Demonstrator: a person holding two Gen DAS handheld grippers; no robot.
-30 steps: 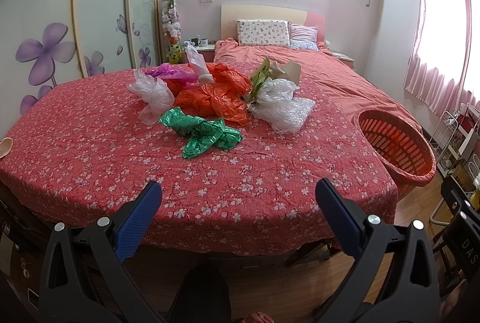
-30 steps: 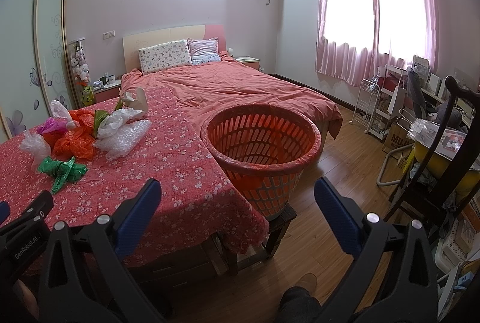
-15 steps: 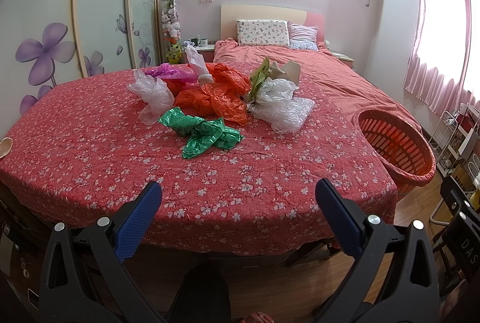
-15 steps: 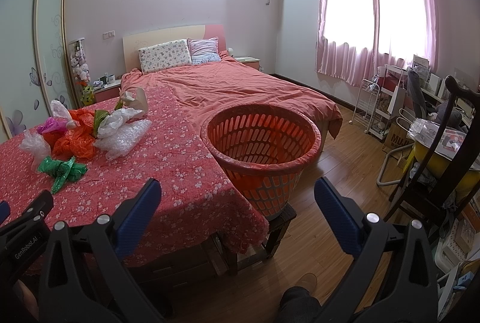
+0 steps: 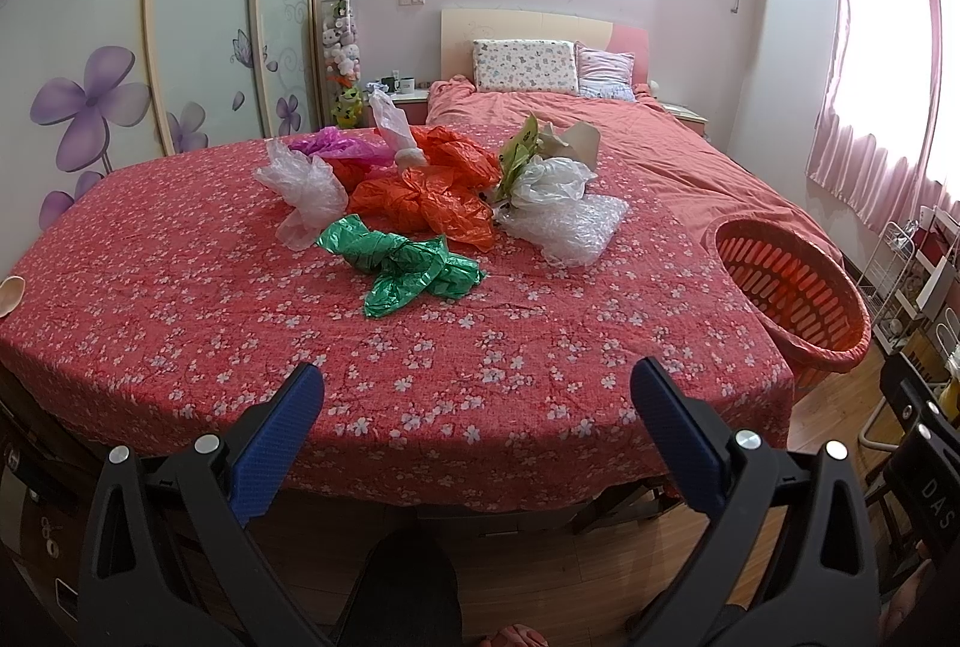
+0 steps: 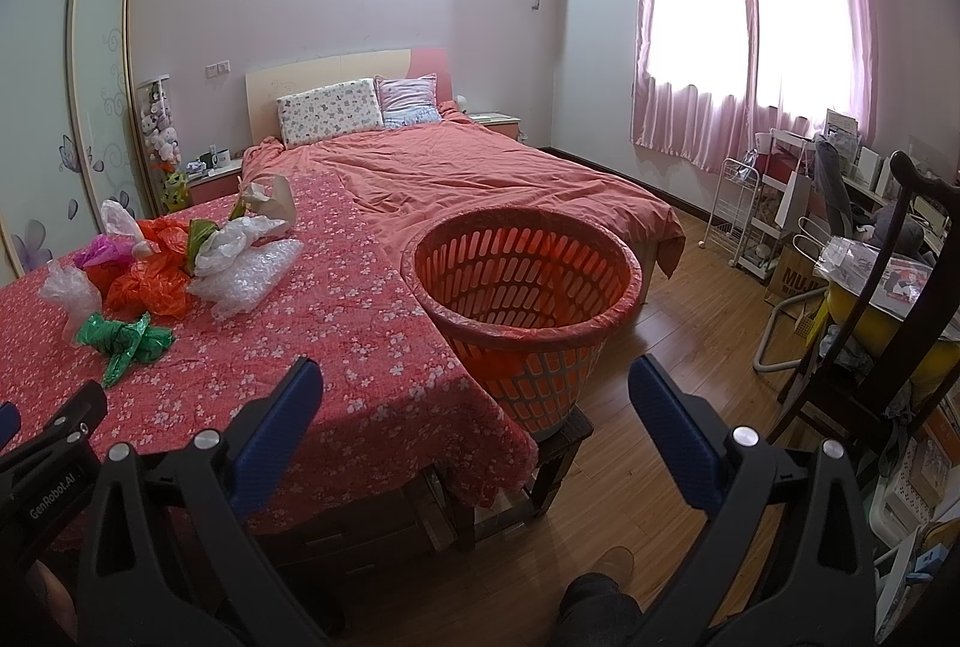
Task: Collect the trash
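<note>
A heap of crumpled plastic bags lies on the red flowered tablecloth (image 5: 180, 299): a green bag (image 5: 405, 269) nearest, orange bags (image 5: 432, 194) behind it, a clear bag (image 5: 303, 194) at left, bubble wrap (image 5: 567, 227) at right, a magenta bag (image 5: 336, 146) at the back. The green bag (image 6: 123, 341) and orange bags (image 6: 150, 284) also show in the right wrist view. An orange slotted basket (image 6: 522, 299) stands on a stool beside the table's right edge, also in the left wrist view (image 5: 786, 287). My left gripper (image 5: 477, 395) is open and empty before the table's near edge. My right gripper (image 6: 474, 389) is open and empty, short of the basket.
A bed (image 6: 480, 173) with a pink quilt lies behind the table. A dark wooden chair (image 6: 900, 299) and a cluttered desk stand at the right. A white wire cart (image 6: 756, 215) stands under the pink curtains. Wardrobe doors (image 5: 198, 11) are at the left.
</note>
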